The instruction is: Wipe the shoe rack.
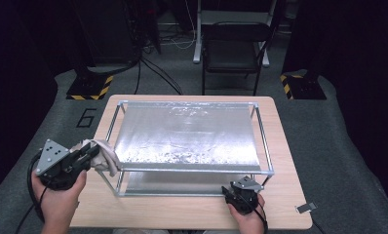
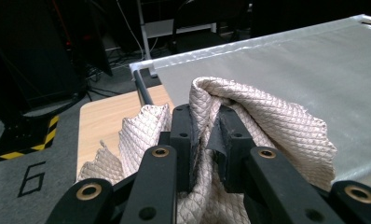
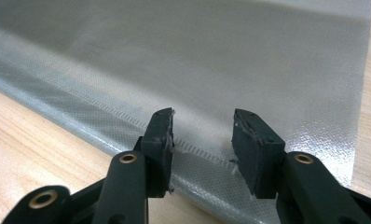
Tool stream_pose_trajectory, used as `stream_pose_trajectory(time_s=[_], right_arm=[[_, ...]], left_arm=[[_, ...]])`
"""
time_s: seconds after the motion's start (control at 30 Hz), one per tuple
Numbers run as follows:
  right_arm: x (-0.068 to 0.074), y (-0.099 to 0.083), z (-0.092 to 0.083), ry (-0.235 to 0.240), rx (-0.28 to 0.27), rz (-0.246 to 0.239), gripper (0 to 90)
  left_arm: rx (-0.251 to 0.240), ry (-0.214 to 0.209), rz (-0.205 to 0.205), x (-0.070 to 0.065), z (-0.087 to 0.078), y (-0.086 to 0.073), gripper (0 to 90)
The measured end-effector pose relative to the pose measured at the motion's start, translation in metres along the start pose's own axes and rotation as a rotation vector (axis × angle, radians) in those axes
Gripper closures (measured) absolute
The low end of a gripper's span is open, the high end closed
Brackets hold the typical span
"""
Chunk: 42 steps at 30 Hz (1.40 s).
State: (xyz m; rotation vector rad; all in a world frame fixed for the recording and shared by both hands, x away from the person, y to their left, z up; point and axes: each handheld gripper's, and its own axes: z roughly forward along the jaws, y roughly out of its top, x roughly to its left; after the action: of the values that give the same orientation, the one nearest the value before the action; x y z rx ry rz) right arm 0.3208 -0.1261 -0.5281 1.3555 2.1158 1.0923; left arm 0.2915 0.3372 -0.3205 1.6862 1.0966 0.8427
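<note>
A beige quilted cloth (image 1: 108,157) hangs bunched at the front left corner of a metal rack (image 1: 263,141), and my left gripper (image 1: 91,155) is shut on it. In the left gripper view the cloth (image 2: 272,126) is pinched in a fold between the black jaws of the left gripper (image 2: 206,135), just in front of the rack's silver top sheet (image 2: 291,60). My right gripper (image 1: 234,188) sits low at the rack's front right. Its jaws stand open (image 3: 202,140) over the near edge of the lower silver sheet (image 3: 221,56), with nothing between them.
The rack's top silver sheet (image 1: 187,134) covers most of the wooden table (image 1: 284,204). A black chair (image 1: 233,48) stands beyond the table. Yellow-black striped stand bases (image 1: 89,87) sit on the grey floor, and a small grey tag (image 1: 305,207) lies at the table's right corner.
</note>
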Motion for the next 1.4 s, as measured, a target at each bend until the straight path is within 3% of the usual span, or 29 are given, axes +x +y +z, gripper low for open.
stream_pose_trajectory(time_s=[0.23, 0.47, 0.67, 1.2, 1.4], right_arm=[[-0.001, 0.000, 0.000, -0.003, -0.005, -0.014, 58.3], [-0.001, 0.000, 0.000, 0.002, -0.002, -0.014, 58.3], [-0.001, 0.000, 0.000, -0.002, -0.002, -0.014, 58.3], [-0.001, 0.000, 0.000, -0.003, -0.005, -0.015, 58.3], [0.000, 0.000, 0.000, -0.005, -0.007, -0.014, 58.3]], left_arm=[[-0.016, 0.006, 0.009, -0.004, 0.008, 0.017, 77.9], [0.070, -0.054, 0.009, -0.017, 0.034, -0.001, 76.9], [0.117, -0.057, 0.005, -0.021, 0.043, -0.013, 71.2], [0.162, -0.061, -0.012, -0.030, 0.058, -0.018, 70.9], [0.168, -0.083, 0.009, -0.047, 0.067, -0.014, 70.8]])
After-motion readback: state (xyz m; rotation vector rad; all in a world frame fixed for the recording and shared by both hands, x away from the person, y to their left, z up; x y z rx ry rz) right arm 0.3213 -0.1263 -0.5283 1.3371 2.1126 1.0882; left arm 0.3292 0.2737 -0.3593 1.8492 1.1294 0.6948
